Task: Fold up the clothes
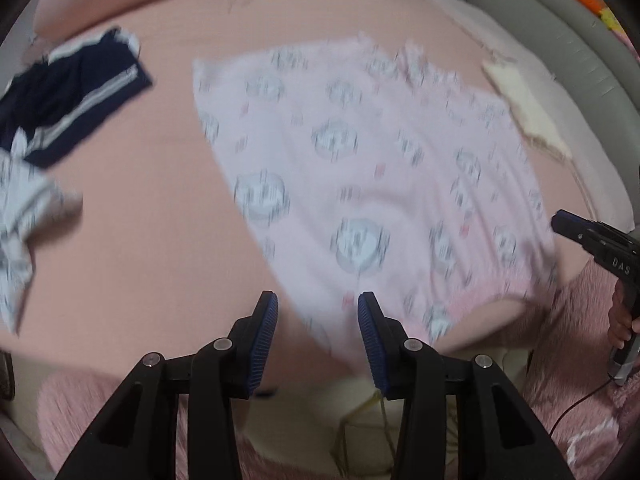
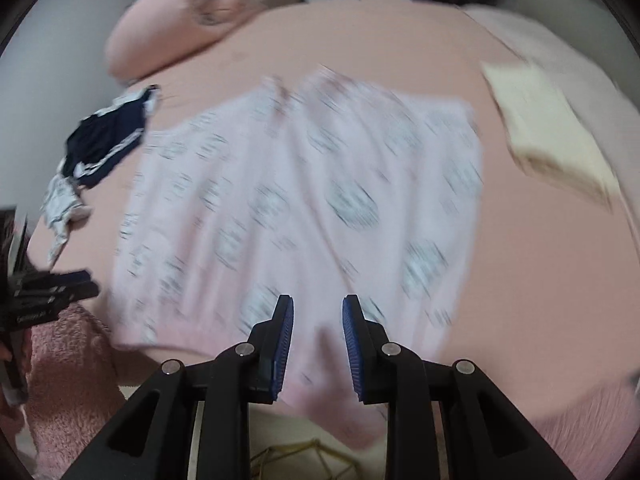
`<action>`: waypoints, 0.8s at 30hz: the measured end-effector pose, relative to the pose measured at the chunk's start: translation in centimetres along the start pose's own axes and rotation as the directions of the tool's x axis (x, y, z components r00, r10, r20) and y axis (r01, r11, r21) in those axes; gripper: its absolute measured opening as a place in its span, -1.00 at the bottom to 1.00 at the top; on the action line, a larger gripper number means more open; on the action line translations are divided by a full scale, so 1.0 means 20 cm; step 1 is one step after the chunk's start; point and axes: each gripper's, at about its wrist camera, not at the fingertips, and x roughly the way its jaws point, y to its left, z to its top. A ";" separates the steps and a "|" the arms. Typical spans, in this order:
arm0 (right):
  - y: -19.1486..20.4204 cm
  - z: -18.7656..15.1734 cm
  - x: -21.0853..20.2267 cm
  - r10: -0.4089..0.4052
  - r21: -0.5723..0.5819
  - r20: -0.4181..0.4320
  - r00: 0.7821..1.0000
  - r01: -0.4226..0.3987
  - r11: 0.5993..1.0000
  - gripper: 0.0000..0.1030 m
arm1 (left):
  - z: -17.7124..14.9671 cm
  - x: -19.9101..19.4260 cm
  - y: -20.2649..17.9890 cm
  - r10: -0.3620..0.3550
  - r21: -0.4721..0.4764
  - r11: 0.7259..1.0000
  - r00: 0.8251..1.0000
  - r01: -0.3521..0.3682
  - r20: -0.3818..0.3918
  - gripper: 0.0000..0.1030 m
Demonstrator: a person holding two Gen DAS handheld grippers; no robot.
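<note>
A pale pink garment with a grey round print point(image 1: 360, 168) point(image 2: 304, 208) lies spread flat on the pink bed sheet point(image 1: 140, 200) point(image 2: 540, 280); both views are blurred by motion. My left gripper point(image 1: 317, 304) is open above the garment's near left edge, with nothing between its blue pads. My right gripper point(image 2: 317, 306) is open over the garment's near hem, also with nothing in it. In the left wrist view the right gripper point(image 1: 576, 232) shows at the far right, held by a hand. The left gripper point(image 2: 56, 288) shows at the left edge of the right wrist view.
A navy garment with white stripes point(image 1: 72, 96) point(image 2: 106, 140) and a crumpled white patterned piece point(image 1: 20, 232) point(image 2: 64, 204) lie at the left. A folded cream cloth point(image 1: 520, 104) point(image 2: 548, 132) sits at the right. A pink pillow point(image 2: 180, 20) is at the back. A fuzzy pink blanket point(image 2: 64, 380) hangs at the near edge.
</note>
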 end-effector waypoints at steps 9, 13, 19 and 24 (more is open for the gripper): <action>0.25 0.45 0.00 0.017 -0.136 0.061 0.998 -0.008 0.991 -0.52 | 0.62 0.06 0.16 0.087 -0.076 0.994 0.977 -0.073 0.196 -0.26; 0.24 0.70 0.17 -0.008 -0.143 0.069 0.998 0.018 0.990 -0.52 | 0.80 0.23 0.32 0.130 -0.096 0.989 0.976 -0.114 0.173 -0.26; 0.31 0.98 0.60 -0.042 -0.166 -0.025 0.999 0.037 0.985 -0.52 | 0.90 0.46 0.45 0.052 -0.033 0.998 0.993 -0.049 0.101 -0.26; 0.36 1.04 0.80 -0.075 -0.195 -0.039 0.996 0.066 0.979 -0.52 | 0.95 0.55 0.51 -0.053 -0.080 0.995 0.993 0.061 0.105 -0.70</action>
